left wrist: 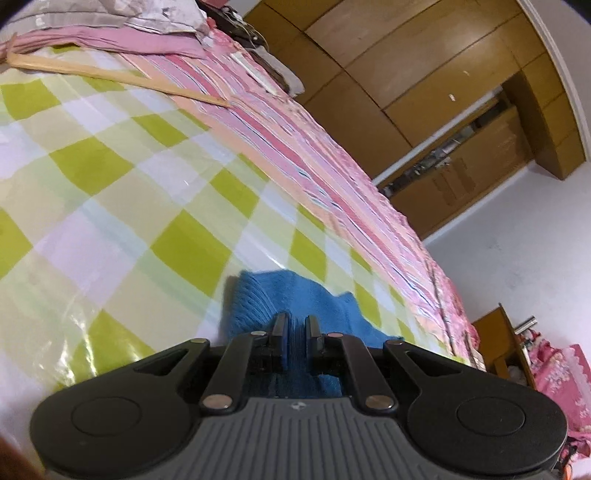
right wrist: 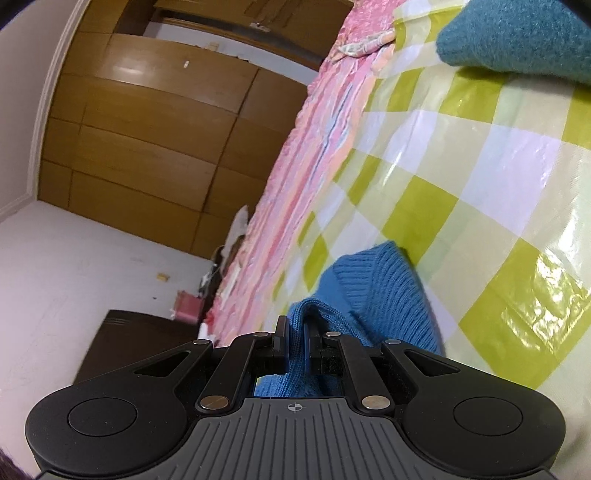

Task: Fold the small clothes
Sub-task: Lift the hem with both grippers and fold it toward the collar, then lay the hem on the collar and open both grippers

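Observation:
A small blue knitted garment [left wrist: 295,299] lies on the green-and-white checked plastic sheet [left wrist: 129,184] covering the bed. My left gripper [left wrist: 296,325] is shut on its ribbed edge, with blue cloth between the fingers. In the right wrist view the same blue garment [right wrist: 376,288] shows its ribbed hem, and my right gripper [right wrist: 296,325] is shut on a bunched fold of it. A teal knitted garment [right wrist: 517,37] lies on the sheet at the top right of the right wrist view.
A pink striped bedsheet [left wrist: 332,162] runs along the bed's edge beyond the checked sheet. A wooden hanger [left wrist: 110,74] and folded bedding [left wrist: 110,18] lie at the far end. Wooden wardrobes [left wrist: 424,74] stand past the bed. A dark cabinet [right wrist: 140,339] stands beside the bed.

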{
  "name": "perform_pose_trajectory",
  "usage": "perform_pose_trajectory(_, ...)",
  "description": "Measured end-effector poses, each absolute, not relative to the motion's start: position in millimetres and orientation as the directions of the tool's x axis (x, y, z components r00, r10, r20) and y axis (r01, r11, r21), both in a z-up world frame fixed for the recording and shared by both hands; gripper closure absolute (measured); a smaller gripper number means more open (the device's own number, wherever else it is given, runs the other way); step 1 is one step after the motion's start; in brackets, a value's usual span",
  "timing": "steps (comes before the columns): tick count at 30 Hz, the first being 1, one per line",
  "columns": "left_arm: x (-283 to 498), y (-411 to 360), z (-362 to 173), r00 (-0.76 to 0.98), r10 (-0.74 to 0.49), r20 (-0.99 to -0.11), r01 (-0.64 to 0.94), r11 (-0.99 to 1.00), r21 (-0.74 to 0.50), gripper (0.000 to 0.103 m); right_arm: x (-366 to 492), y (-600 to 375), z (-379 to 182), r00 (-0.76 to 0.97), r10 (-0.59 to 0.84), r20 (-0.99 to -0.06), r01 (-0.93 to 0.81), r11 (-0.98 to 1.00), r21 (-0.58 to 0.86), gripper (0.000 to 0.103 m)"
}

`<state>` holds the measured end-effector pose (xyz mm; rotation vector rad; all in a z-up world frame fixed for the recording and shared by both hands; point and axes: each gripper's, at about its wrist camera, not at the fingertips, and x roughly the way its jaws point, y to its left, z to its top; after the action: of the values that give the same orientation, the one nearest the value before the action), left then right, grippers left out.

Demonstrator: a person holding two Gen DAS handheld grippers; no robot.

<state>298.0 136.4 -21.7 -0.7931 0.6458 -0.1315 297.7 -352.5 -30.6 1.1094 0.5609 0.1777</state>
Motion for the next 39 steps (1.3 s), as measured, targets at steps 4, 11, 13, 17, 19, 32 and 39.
perform_pose_trajectory(4, 300.3, 140.3, -12.3, 0.831, -0.26, -0.492, -0.146, 0.752, -0.643, 0.088, 301.3, -352.6, -30.5, 0.854, 0.397, -0.336, 0.134, 0.455, 0.88, 0.091)
perform_pose_trajectory(11, 285.9, 141.2, -2.0, 0.852, -0.226, -0.472, -0.12, 0.793, -0.597, 0.08, 306.7, -347.0, -21.0, 0.85, 0.395, -0.35, 0.118, 0.504, 0.856, 0.073)
perform_pose_trajectory(13, 285.8, 137.1, 1.1, 0.851, -0.221, -0.476, -0.101, 0.821, -0.562, 0.069, 306.2, -344.5, -14.5, 0.853, 0.392, -0.346, 0.096, 0.534, 0.84, 0.063)
perform_pose_trajectory(17, 297.1, 131.2, 1.0, 0.832, -0.232, -0.504, -0.073, 0.855, -0.514, 0.065, 303.1, -342.2, -2.7, 0.856, 0.35, -0.382, 0.083, 0.636, 0.768, 0.063)
perform_pose_trajectory(19, 304.5, 126.5, -0.7, 0.815, -0.238, -0.528, -0.056, 0.876, -0.48, 0.062, 304.6, -338.1, 2.6, 0.849, 0.316, -0.425, 0.08, 0.716, 0.693, 0.063)
perform_pose_trajectory(32, 345.0, 71.5, -11.7, 0.734, -0.14, -0.664, 0.057, 0.988, -0.145, 0.058, 328.1, -295.5, 0.1, 0.777, 0.189, -0.601, -0.003, 0.955, 0.297, 0.063)
perform_pose_trajectory(39, 341.6, 70.9, -9.1, 0.738, -0.138, -0.661, 0.053, 0.988, -0.147, 0.09, 332.2, -298.7, 2.7, 0.777, 0.175, -0.605, -0.009, 0.963, 0.268, 0.063)
